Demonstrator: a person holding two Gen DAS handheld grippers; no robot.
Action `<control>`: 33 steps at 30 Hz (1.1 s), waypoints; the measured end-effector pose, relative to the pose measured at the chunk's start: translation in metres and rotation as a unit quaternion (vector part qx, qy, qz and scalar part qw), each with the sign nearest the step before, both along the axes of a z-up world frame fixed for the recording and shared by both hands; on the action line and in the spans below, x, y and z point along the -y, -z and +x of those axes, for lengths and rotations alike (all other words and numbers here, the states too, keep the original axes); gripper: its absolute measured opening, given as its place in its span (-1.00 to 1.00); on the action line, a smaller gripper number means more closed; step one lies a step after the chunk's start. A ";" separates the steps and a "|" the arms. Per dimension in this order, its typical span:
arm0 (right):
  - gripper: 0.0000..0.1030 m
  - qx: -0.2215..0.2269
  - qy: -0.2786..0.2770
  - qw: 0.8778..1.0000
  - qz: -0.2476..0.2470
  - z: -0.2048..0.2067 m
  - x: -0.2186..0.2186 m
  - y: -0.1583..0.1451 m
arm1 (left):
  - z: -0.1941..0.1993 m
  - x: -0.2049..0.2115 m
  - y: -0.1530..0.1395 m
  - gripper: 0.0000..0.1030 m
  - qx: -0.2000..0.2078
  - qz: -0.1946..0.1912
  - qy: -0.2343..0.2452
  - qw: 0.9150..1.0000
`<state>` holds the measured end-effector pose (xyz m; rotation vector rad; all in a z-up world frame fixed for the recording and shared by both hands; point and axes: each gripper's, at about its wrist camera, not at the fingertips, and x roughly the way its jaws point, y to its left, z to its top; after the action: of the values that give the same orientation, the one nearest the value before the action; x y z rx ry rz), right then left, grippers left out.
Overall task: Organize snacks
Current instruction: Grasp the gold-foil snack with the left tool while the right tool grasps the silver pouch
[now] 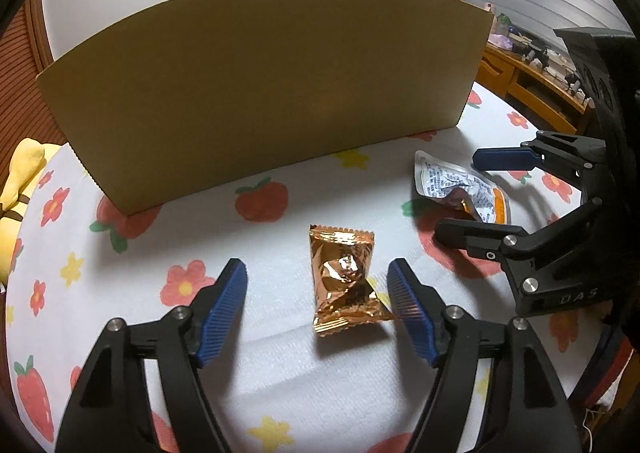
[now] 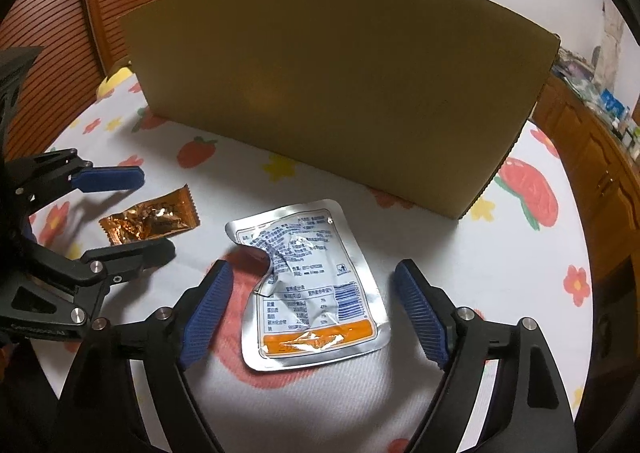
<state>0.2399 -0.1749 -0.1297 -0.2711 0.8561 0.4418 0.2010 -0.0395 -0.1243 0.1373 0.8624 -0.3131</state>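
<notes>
Lying between jaws: gold foil packet [image 1: 347,279] flat on the tabletop [image 1: 280,381], inside the left gripper [image 1: 318,303], its lower right corner at or almost at the right pad; I cannot tell if it touches.
Second snack: silver pouch [image 2: 316,285], crumpled and curled at its upper left, lies flat between the jaws of the right gripper [image 2: 310,311], clear of both pads.
Left jaws: spread wide, pressing on nothing.
Right jaws: spread wide, holding nothing.
Handling, gold packet: likely very light; slick, crinkly foil with a small hard lump in the middle. Pinching across that lump should hold better than the thin crimped ends, which may slide out.
Handling, silver pouch: seemingly light and limp, nearly flat, smooth film; hard to get under. The raised curled edge or buckled middle offers the best purchase.
Nearby: cardboard box [image 1: 260,93] stands upright just behind both snacks, its inside hidden; it is probably where they go.
Cloth: strawberry-and-flower cover [image 2: 528,193], soft, could bunch under the pads.
</notes>
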 end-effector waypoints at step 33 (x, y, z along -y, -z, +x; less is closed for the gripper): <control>0.71 -0.001 0.001 1.000 0.001 0.002 -0.001 0.000 | 0.006 0.000 -0.007 -0.21 -0.014 -0.020 0.020 0.999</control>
<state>0.2422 -0.1739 -0.1299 -0.2683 0.8585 0.4419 0.2066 -0.0392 -0.1171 0.1129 0.8812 -0.3708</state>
